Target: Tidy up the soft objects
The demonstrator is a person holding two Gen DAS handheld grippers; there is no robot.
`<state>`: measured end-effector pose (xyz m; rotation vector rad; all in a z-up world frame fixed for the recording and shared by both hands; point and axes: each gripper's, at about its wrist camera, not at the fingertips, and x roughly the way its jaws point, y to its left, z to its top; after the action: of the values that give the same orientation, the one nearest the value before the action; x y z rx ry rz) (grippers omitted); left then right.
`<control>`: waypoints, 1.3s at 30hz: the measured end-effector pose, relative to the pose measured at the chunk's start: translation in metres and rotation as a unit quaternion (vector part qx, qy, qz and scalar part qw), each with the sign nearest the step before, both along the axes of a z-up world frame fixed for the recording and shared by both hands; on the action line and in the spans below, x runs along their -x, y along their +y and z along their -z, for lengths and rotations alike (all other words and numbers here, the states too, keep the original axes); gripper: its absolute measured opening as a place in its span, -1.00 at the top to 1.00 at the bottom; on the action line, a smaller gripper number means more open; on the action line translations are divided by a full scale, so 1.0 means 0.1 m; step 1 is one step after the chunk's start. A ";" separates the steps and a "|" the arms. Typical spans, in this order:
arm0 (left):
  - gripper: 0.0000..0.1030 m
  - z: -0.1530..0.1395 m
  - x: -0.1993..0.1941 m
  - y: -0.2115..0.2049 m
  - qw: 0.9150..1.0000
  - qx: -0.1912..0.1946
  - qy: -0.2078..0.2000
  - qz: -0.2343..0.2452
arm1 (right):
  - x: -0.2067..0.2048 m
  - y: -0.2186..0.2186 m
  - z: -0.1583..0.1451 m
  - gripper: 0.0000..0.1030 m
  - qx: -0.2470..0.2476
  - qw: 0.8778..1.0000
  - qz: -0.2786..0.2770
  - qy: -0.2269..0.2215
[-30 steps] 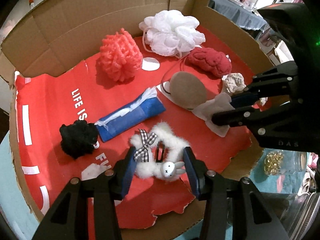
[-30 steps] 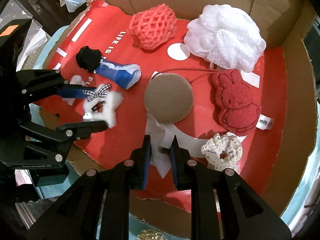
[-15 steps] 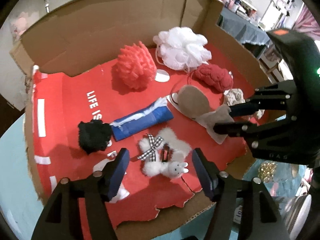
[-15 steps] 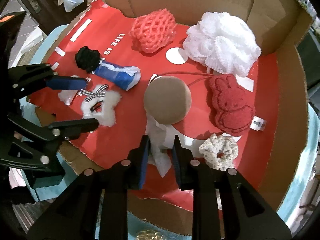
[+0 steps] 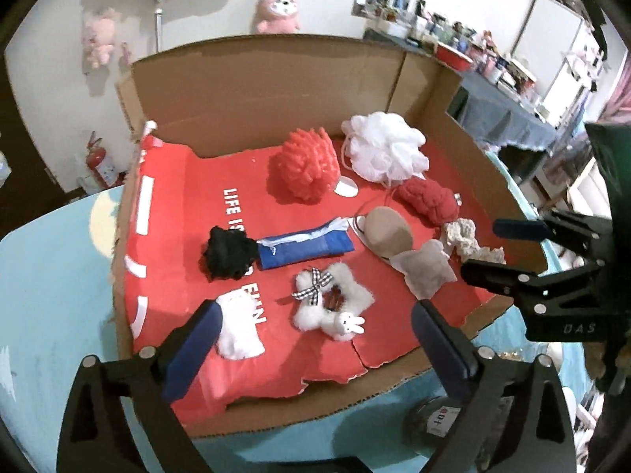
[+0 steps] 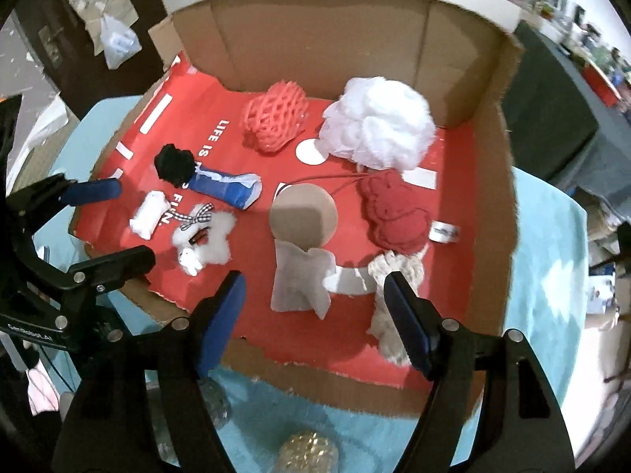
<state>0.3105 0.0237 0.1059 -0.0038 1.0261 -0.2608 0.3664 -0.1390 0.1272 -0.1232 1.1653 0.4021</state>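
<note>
Soft items lie on the red liner of an open cardboard box [image 5: 276, 90]. My left gripper [image 5: 315, 313] hovers above the white fluffy bunny clip [image 5: 335, 309], jaws opening wide, its pads clear of the clip. My right gripper [image 6: 315, 282] hangs over the beige cloth [image 6: 301, 280], jaws opening, gripping nothing. Further back lie a brown round pad [image 6: 303, 216], a red bunny plush [image 6: 398, 213], a white mesh pouf [image 6: 378, 122], a coral net sponge [image 6: 276, 122], a black scrunchie [image 5: 228, 252] and a blue tissue pack [image 5: 307, 246]. A cream crochet scrunchie [image 6: 394, 268] sits beside the right finger.
A small white pad [image 5: 238, 335] lies near the left finger. The box stands on a teal cloth [image 5: 59, 276]. A glass jar of gold beads [image 6: 307, 453] sits in front of the torn box edge. Box walls rise at the back and right.
Both grippers have risen and spread their jaws. The left let go of the fluffy bunny clip, the right let go of the beige cloth. Both items stay on the liner.
</note>
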 end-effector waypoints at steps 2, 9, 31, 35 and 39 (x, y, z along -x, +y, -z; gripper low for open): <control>-0.94 -0.01 0.05 0.02 1.000 -0.003 -0.002 -0.015 | 0.07 -0.07 -0.03 -0.47 0.003 1.000 0.024 -0.008; -0.94 0.11 0.13 -0.06 0.999 -0.024 0.000 -0.034 | 0.19 -0.12 0.10 -0.49 -0.005 0.998 0.062 -0.009; -0.94 0.32 0.16 -0.07 0.997 -0.037 0.017 -0.062 | 0.25 -0.12 0.36 -0.49 0.013 0.996 0.087 -0.010; -0.94 0.32 0.17 -0.07 0.997 -0.039 0.015 -0.060 | 0.25 -0.11 0.36 -0.49 0.014 0.996 0.088 -0.012; -0.94 0.32 0.17 -0.06 0.997 -0.035 0.019 -0.063 | 0.26 -0.11 0.37 -0.49 0.015 0.996 0.088 -0.013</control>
<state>0.2936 0.0175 0.0737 -0.0102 1.0678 -0.1113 0.3408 -0.1496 0.0907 -0.0507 1.1459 0.2261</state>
